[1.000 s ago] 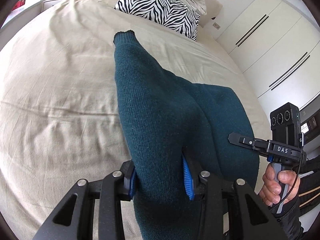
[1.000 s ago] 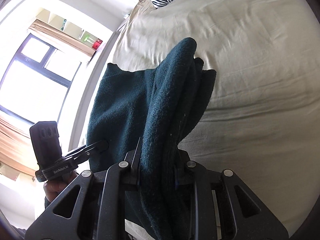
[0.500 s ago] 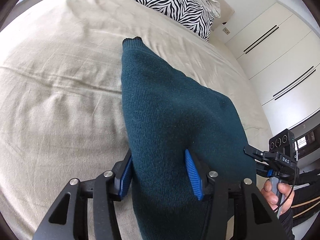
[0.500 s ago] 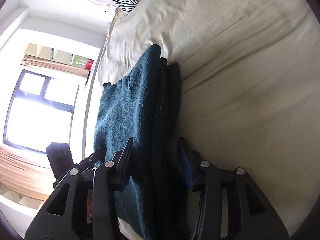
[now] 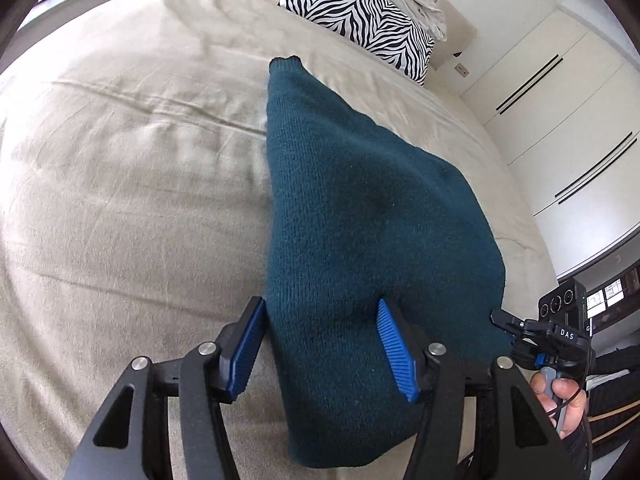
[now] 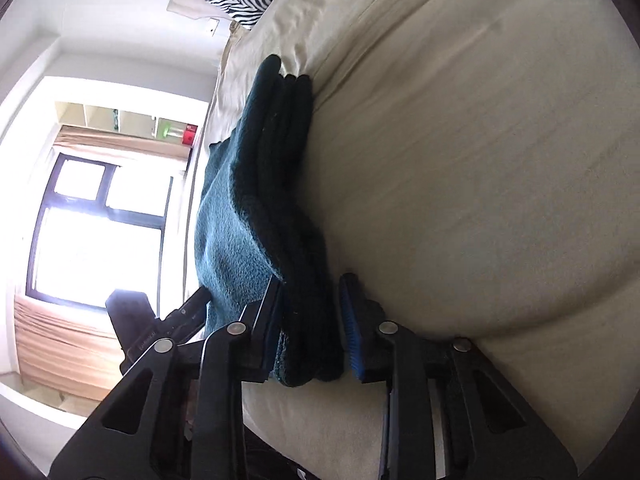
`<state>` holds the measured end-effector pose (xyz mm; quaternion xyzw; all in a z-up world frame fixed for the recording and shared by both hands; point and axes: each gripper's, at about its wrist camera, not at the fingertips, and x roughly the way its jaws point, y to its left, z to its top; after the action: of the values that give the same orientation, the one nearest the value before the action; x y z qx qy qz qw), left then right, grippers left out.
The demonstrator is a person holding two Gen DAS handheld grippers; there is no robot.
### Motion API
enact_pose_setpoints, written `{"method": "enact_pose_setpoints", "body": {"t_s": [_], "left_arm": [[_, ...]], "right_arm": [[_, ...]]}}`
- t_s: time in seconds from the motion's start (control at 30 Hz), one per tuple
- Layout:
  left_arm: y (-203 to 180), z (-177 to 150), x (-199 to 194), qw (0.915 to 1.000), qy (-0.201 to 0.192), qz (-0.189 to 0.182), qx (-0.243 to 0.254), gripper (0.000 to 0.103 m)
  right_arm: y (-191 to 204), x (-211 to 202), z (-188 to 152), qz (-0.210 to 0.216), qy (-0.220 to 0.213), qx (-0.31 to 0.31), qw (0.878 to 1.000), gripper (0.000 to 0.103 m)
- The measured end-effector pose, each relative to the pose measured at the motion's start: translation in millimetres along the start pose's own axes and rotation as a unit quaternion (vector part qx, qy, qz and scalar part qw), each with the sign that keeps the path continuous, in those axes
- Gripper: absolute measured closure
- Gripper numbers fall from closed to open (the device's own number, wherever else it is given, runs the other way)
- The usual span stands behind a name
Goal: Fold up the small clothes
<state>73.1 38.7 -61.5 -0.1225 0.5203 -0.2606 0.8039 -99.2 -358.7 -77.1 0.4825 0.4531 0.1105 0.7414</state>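
L gripper (image 5: pixel 320 350) opening round teal sweater (image 5: pixel 360 220)

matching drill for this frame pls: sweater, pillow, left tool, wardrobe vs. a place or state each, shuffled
Things:
1. sweater
2. pillow
3. left tool
4. wardrobe

Place or state:
A. at the head of the bed
B. along the wall beside the bed
C. folded, lying on the bedcover
D. pads spread either side of the knit, opening

Pairs: 1-C, 2-A, 3-D, 4-B
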Motion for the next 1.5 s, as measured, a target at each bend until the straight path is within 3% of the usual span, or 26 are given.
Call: {"method": "enact_pose_setpoints", "body": {"t_s": [0.17,0.27,0.33,0.37,0.43,0.47,0.5,0.57,0.67,0.7,0.77,0.83,0.9,0.97,1.1,1.3,1.5], "left_arm": [[-11.6,-6.9,-13.4,0.9995,-0.024,0.016,0.013,0.045],[-22.1,-14.7,-34.8,0.9969,-0.061,0.036,0.036,0.043],[-36.8,-16.1,-50.3,0.9923,-0.094,0.054,0.059,0.036],[-45.7,-17.7,-59.6,0.9886,-0.116,0.062,0.073,0.028],[-66.3,-21.5,-81.2,0.9753,-0.170,0.086,0.112,0.015],[-77.5,-24.3,-92.7,0.9650,-0.201,0.102,0.134,0.004],[-87.9,-28.0,-104.5,0.9526,-0.234,0.119,0.155,0.000],[-106.7,-30.8,-124.0,0.9270,-0.287,0.151,0.189,0.000],[-126.3,-32.6,-146.3,0.9054,-0.324,0.179,0.209,0.000],[-131.1,-33.2,-152.9,0.9005,-0.333,0.186,0.209,0.000],[-137.2,-32.6,-165.2,0.8959,-0.342,0.190,0.211,0.000],[-140.8,-30.4,-177.7,0.8975,-0.345,0.187,0.201,0.000],[-142.8,-30.5,-187.8,0.8993,-0.350,0.170,0.199,0.000],[-145.1,-36.2,-195.5,0.8981,-0.357,0.167,0.196,0.000],[-143.9,-34.3,-198.0,0.9066,-0.341,0.170,0.181,0.000],[-141.1,-34.8,-189.7,0.9149,-0.316,0.180,0.174,0.000],[-137.6,-38.4,-165.3,0.9190,-0.292,0.208,0.164,0.000]], "right_arm": [[6.7,-4.2,-4.0,-0.021,-0.015,-0.016,1.000,0.079],[15.1,-14.1,-9.6,-0.050,-0.037,-0.035,0.997,0.076],[28.2,-23.6,-16.3,-0.086,-0.056,-0.064,0.993,0.076],[37.1,-30.9,-18.3,-0.105,-0.070,-0.082,0.989,0.076],[55.3,-45.1,-24.5,-0.140,-0.108,-0.126,0.976,0.075],[67.4,-55.0,-29.9,-0.155,-0.135,-0.151,0.967,0.074],[80.1,-64.4,-36.3,-0.169,-0.160,-0.177,0.956,0.065],[106.2,-84.5,-51.2,-0.198,-0.215,-0.225,0.929,0.044],[144.4,-109.5,-75.5,-0.215,-0.308,-0.292,0.880,0.018],[154.0,-117.8,-84.0,-0.216,-0.333,-0.308,0.865,0.009],[173.4,-129.9,-98.5,-0.219,-0.375,-0.329,0.838,0.005],[192.2,-138.5,-112.0,-0.223,-0.403,-0.360,0.812,0.004],[211.6,-151.7,-116.3,-0.223,-0.410,-0.381,0.798,0.003],[234.5,-160.9,-121.7,-0.218,-0.417,-0.389,0.792,0.003],[257.6,-180.5,-135.8,-0.206,-0.438,-0.385,0.786,0.000],[271.5,-172.4,-143.9,-0.213,-0.398,-0.383,0.806,0.000],[264.8,-152.1,-150.1,-0.225,-0.380,-0.375,0.815,0.000]]}}
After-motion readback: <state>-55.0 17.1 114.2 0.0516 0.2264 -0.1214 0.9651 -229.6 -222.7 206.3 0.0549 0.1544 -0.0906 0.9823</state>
